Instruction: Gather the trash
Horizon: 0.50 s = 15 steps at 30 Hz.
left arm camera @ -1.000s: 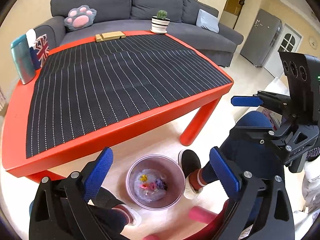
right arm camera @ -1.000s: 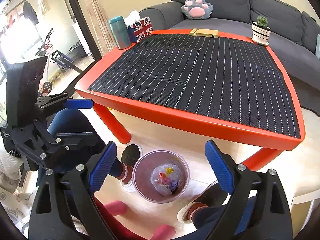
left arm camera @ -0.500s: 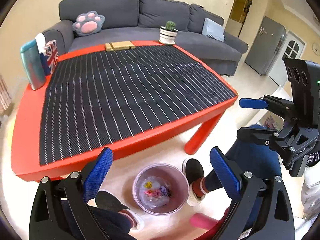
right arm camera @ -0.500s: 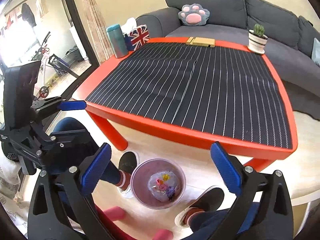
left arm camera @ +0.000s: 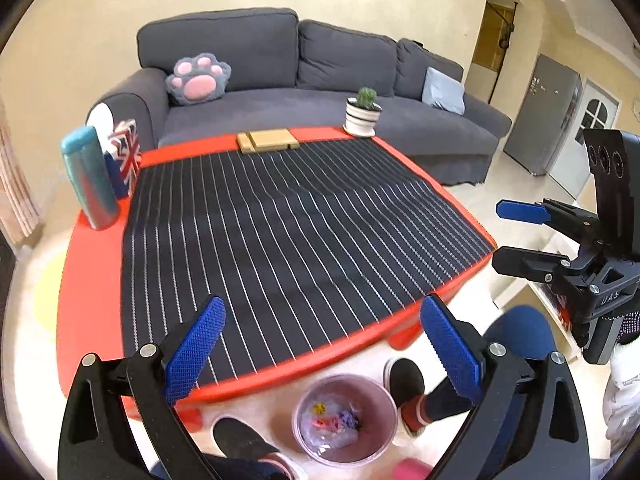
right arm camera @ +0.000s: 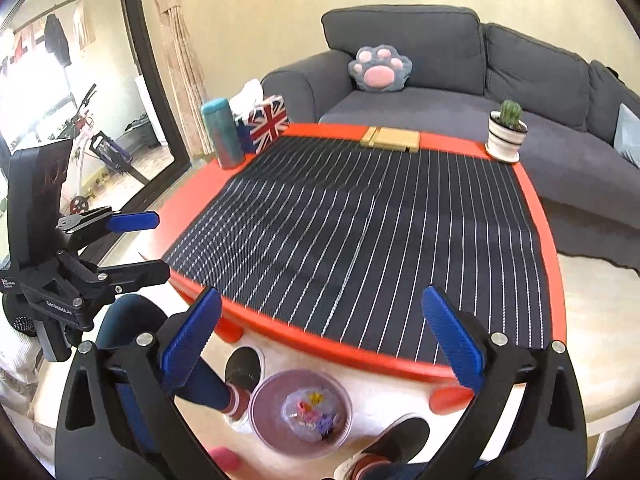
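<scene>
Trash sits in the bin (left arm camera: 345, 420) on the floor, right under and between both grippers. Left gripper (left arm camera: 320, 354) and right gripper (right arm camera: 320, 340) are both wide apart and hold nothing. Ahead of them, the table (left arm camera: 92, 280) shows no trash to grab.

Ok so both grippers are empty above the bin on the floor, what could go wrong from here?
The trash bin sits between the person's shoes, so a foot shift could tip it. On the red table, the teal bottle and potted cactus stand near the edges, where a sweeping gripper might knock them off.
</scene>
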Each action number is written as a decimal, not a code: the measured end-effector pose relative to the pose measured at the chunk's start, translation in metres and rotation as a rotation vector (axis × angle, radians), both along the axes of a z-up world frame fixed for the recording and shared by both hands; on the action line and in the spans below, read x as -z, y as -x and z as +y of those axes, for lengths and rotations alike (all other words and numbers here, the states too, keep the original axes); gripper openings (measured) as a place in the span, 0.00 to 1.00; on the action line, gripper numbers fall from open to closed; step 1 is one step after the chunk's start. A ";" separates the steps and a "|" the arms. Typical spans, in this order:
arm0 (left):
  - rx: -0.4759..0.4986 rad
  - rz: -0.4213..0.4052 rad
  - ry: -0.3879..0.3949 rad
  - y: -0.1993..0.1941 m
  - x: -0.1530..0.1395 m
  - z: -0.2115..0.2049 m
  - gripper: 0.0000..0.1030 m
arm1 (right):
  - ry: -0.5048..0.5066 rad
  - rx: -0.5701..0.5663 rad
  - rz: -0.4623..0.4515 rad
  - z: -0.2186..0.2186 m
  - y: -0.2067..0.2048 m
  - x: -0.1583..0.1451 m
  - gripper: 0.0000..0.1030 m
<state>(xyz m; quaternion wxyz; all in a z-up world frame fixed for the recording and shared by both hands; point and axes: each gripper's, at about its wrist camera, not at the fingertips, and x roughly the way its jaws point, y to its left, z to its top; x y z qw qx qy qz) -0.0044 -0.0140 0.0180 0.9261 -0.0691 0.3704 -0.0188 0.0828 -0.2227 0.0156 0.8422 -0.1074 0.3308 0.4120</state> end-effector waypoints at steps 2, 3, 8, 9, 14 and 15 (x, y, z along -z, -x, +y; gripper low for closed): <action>0.000 -0.011 -0.003 -0.007 -0.007 0.004 0.92 | -0.004 -0.002 -0.005 0.004 -0.007 -0.006 0.96; 0.000 -0.015 -0.005 -0.009 -0.009 0.006 0.92 | -0.005 -0.002 -0.007 0.005 -0.010 -0.008 0.96; -0.009 -0.038 0.000 -0.023 -0.020 0.015 0.92 | -0.008 -0.006 -0.024 0.013 -0.025 -0.021 0.96; -0.007 -0.037 0.008 -0.027 -0.021 0.017 0.92 | -0.009 -0.006 -0.025 0.014 -0.027 -0.023 0.96; -0.005 -0.029 0.025 -0.043 -0.024 0.026 0.92 | -0.008 -0.008 -0.035 0.020 -0.037 -0.030 0.96; -0.005 -0.027 0.025 -0.045 -0.024 0.027 0.92 | -0.009 -0.010 -0.035 0.020 -0.038 -0.030 0.96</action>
